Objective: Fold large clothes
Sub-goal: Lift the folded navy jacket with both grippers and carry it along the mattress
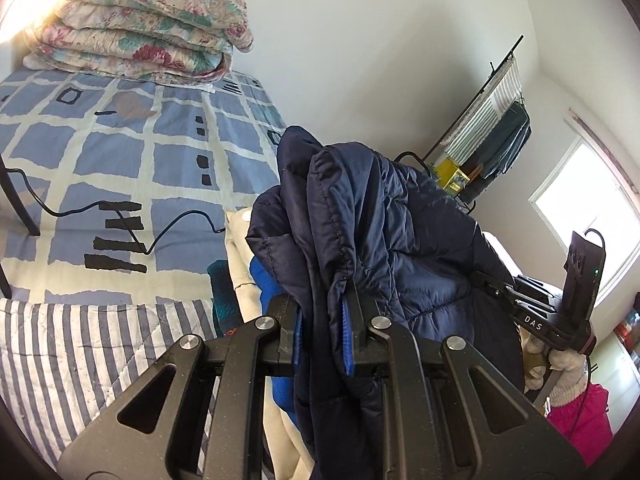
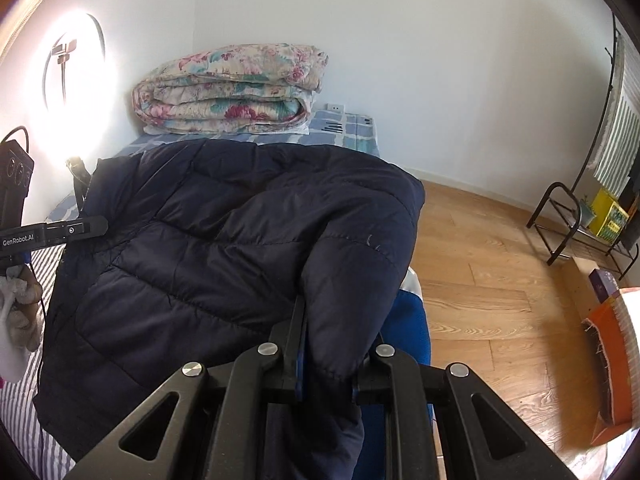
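A home bedroom. I stand at a bed covered in a blue-and-white checked sheet, with a folded floral quilt stacked at its far end against the white wall. To the right, a wooden plank floor, a black metal clothes rack hung with garments, and a bright window.

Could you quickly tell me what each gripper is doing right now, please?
Left gripper: closed on a bunched fold of the navy puffer jacket.
Right gripper: closed on another edge of the same jacket.
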The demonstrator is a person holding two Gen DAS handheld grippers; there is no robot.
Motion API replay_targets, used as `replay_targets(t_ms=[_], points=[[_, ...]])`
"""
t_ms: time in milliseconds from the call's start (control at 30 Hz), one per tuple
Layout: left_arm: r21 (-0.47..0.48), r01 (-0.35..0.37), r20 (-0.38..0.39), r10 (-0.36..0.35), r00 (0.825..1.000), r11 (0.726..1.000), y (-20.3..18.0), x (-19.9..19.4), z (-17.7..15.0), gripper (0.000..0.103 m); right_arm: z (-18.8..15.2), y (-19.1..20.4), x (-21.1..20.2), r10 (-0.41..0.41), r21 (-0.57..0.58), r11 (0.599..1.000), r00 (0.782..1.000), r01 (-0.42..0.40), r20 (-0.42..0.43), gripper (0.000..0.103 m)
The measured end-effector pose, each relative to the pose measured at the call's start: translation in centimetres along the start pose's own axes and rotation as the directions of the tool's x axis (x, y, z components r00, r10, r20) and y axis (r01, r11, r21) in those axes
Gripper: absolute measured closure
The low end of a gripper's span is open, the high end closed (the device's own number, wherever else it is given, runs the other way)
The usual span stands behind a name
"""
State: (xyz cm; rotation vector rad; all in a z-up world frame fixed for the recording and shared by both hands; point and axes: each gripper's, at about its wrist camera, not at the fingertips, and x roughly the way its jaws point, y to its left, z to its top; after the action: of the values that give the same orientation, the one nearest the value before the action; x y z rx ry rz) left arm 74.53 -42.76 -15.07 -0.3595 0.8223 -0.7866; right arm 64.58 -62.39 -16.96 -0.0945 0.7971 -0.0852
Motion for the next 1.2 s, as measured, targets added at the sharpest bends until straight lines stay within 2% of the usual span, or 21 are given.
replay_targets(t_ms=[367, 1000, 1200], points=[[0.034, -0.023, -0.002, 0.023, 1.000, 0.999, 0.0, 0.6, 0.1, 0.090, 0.2, -1.0, 1.3, 0.020, 0.015, 1.000, 1.000, -0.020, -0.023, 0.089], [0.035, -0.023, -0.013, 0.024, 1.000, 0.999, 0.3, 1.0, -0.3, 0.090, -1.1, -3.7, 2.3, 0.106, 0.170, 0.980, 0.994, -0.102, -0.016, 0.086], [0.037, -0.032, -0.013, 0.033, 0.999, 0.999, 0.3, 1.0, -0.2, 0.090, -0.9, -3.7, 2.1, 0.089, 0.169, 0.982, 0.996, -0.083, -0.024, 0.085]])
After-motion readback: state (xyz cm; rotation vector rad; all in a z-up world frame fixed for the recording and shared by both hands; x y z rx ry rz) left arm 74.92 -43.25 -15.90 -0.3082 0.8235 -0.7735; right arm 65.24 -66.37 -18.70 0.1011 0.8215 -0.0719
